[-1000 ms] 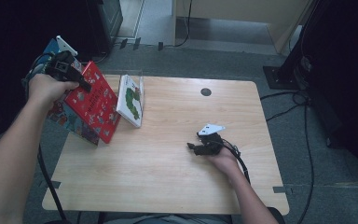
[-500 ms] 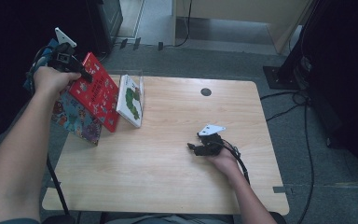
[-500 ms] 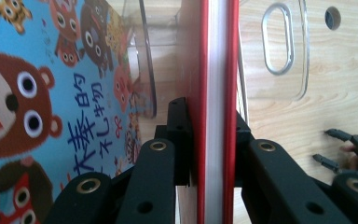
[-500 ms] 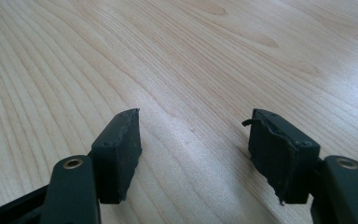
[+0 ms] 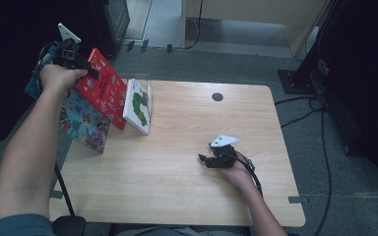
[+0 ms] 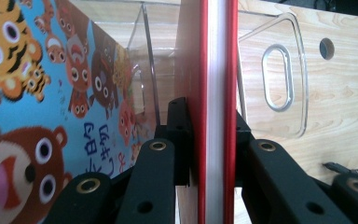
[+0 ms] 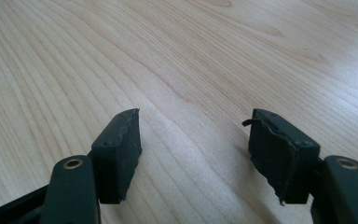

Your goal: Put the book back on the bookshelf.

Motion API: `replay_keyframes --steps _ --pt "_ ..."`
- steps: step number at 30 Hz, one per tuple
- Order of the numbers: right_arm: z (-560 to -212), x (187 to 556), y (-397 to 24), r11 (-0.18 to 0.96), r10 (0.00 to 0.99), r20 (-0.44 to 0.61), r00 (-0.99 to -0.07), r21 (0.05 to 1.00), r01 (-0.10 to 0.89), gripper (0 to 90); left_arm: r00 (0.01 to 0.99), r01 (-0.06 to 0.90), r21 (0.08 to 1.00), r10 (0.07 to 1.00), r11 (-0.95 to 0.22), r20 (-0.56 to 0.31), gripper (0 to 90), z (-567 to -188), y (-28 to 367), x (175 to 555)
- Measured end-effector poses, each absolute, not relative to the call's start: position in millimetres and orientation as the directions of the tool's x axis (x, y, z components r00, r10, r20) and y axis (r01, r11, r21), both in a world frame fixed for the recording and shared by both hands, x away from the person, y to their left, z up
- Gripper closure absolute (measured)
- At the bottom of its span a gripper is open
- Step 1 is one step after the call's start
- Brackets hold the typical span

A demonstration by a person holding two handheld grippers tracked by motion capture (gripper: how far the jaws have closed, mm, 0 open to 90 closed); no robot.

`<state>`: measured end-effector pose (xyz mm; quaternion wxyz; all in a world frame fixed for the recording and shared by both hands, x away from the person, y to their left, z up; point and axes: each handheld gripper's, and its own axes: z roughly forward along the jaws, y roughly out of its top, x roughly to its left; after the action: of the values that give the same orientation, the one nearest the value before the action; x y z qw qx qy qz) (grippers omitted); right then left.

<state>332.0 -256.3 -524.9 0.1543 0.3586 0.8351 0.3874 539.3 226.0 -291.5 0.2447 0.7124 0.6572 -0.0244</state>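
Red picture book (image 5: 101,88) clamped in my left hand-held gripper (image 5: 81,64); right hand-held gripper (image 7: 193,149) apart, idle. Next: slot it into clear rack (image 6: 279,70).

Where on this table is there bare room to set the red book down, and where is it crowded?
Bare wood runs from the caterpillar book across to the cable hole and the far right edge, and along the near edge of the table left of the right tool. The far left corner is crowded: the clear stand, animal book and red book in the left tool.
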Motion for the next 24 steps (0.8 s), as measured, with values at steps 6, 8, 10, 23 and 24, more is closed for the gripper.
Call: replay_keyframes --steps 6,8,10,23,24 --pt "-525.0 330.3 -258.8 0.443 0.717 0.023 -0.697 0.757 0.481 33.4 0.125 0.950 0.311 0.920 -0.003 -0.372 78.9 -297.2 228.7 542.4" --pt "-525.0 330.4 -258.8 0.443 0.717 0.023 -0.697 0.757 0.480 33.3 0.127 0.950 0.311 0.925 -0.010 -0.359 78.5 -298.1 228.8 542.4" --pt "-525.0 330.5 -258.9 0.444 0.716 0.022 -0.698 0.757 0.480 33.3 0.132 0.950 0.310 0.926 -0.017 -0.355 76.9 -299.2 228.2 542.5" --pt "-525.0 332.0 -259.4 0.445 0.713 0.024 -0.700 0.756 0.479 32.7 0.135 0.950 0.312 0.920 -0.015 -0.367 59.1 -295.7 237.9 537.3" --pt "-525.0 332.0 -259.4 0.445 0.713 0.024 -0.700 0.756 0.479 32.7 0.133 0.948 0.317 0.920 -0.011 -0.369 58.8 -293.9 239.3 536.7"
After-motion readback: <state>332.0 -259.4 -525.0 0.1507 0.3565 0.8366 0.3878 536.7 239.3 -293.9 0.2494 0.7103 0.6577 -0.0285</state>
